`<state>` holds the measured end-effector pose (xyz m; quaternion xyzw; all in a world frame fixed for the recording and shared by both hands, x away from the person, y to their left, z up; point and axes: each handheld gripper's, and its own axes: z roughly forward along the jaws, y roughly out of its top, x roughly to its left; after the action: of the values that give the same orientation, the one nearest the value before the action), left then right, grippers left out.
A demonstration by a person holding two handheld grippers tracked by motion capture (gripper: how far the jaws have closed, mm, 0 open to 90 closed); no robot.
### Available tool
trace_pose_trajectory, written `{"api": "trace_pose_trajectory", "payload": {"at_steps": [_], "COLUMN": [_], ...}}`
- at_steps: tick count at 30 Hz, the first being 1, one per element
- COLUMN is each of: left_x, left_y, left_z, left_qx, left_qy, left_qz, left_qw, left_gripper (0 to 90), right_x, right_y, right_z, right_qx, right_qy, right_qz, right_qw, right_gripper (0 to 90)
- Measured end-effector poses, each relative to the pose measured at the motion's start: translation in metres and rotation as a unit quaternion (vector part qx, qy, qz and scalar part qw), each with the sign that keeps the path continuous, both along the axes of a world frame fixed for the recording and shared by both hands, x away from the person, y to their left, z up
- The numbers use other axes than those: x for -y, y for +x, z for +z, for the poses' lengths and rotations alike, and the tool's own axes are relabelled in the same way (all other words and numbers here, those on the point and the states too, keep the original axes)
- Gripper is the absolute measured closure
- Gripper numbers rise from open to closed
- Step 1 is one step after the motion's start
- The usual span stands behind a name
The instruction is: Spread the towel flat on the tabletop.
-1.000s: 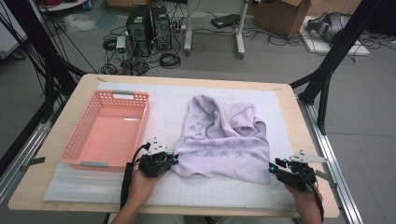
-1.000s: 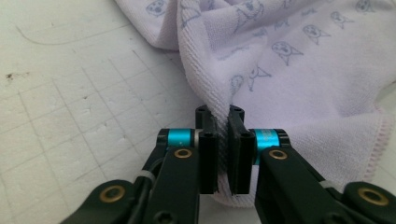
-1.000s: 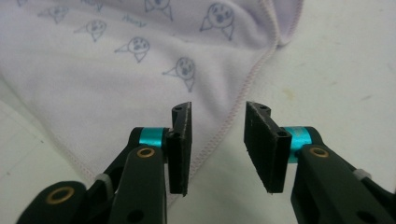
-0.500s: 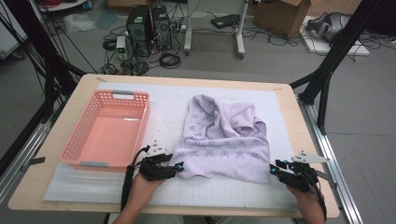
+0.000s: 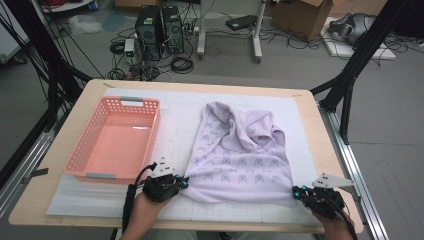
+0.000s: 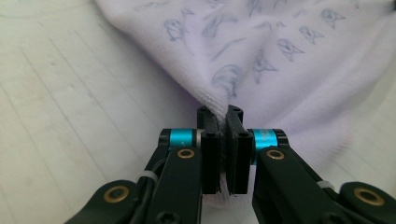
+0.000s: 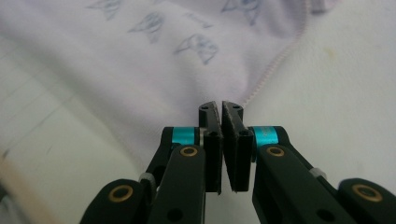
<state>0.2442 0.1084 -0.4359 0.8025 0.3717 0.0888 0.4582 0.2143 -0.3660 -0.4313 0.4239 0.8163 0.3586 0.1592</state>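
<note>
Two towel [image 5: 240, 155] corners inside clamped tools [image 6: 223, 122].

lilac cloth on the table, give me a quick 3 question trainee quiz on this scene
1. True or false: the lilac cloth lies inside the pink basket.
2. Which corners of the cloth do the two claws grip?
A. the two far corners
B. the two near corners
C. one near, one far
3. Fill in: the basket stands to the ___ of the cloth in the high view.

Key:
1. False: the cloth lies on the white mat, beside the basket.
2. B: the left claw is shut on the near left corner; the right claw is shut at the near right corner.
3. left
</note>
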Motion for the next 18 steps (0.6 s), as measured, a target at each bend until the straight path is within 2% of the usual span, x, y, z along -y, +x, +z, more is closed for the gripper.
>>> {"api": "trace_pose_trajectory", "payload": {"at_steps": [2,5,7,8,10,12,14,17,18], "left_x": [-0.004,-0.001,0.002,0.002,0.003,0.005,0.011,0.023,0.027], "left_y": [-0.010,-0.017,-0.012,-0.008,0.000,0.012,0.026,0.046,0.050], "left_z": [0.000,-0.002,-0.002,-0.001,0.002,0.002,-0.002,-0.010,-0.011], "left_qx": [0.003,0.011,0.015,0.019,0.026,0.026,0.014,-0.010,-0.010], "left_qy": [-0.018,-0.034,-0.043,-0.047,-0.059,-0.056,-0.044,-0.036,-0.032], "left_qz": [-0.024,-0.038,-0.031,-0.022,-0.004,0.009,0.016,0.006,0.008], "left_qw": [0.9995,0.9986,0.9985,0.9985,0.9979,0.9981,0.9988,0.9993,0.9994], "left_gripper": [85.8,82.0,61.5,54.5,46.7,45.1,44.1,46.4,46.2], "right_x": [0.006,0.013,0.016,0.018,0.022,0.022,0.020,0.012,0.009], "right_y": [-0.015,-0.030,-0.033,-0.034,-0.032,-0.028,-0.019,-0.001,0.005], "right_z": [0.003,0.007,0.006,0.005,0.008,0.013,0.017,0.015,0.013], "right_qx": [0.007,0.009,0.007,0.012,0.029,0.050,0.060,0.060,0.059], "right_qy": [0.004,0.008,0.008,0.013,0.032,0.041,0.045,0.043,0.043], "right_qz": [0.002,0.003,-0.010,-0.022,-0.037,-0.049,-0.054,-0.058,-0.058], "right_qw": [1.0000,0.9999,0.9999,0.9996,0.9984,0.9967,0.9957,0.9956,0.9956], "right_gripper": [87.0,86.9,83.7,80.4,76.9,73.0,67.9,61.8,61.9]}}
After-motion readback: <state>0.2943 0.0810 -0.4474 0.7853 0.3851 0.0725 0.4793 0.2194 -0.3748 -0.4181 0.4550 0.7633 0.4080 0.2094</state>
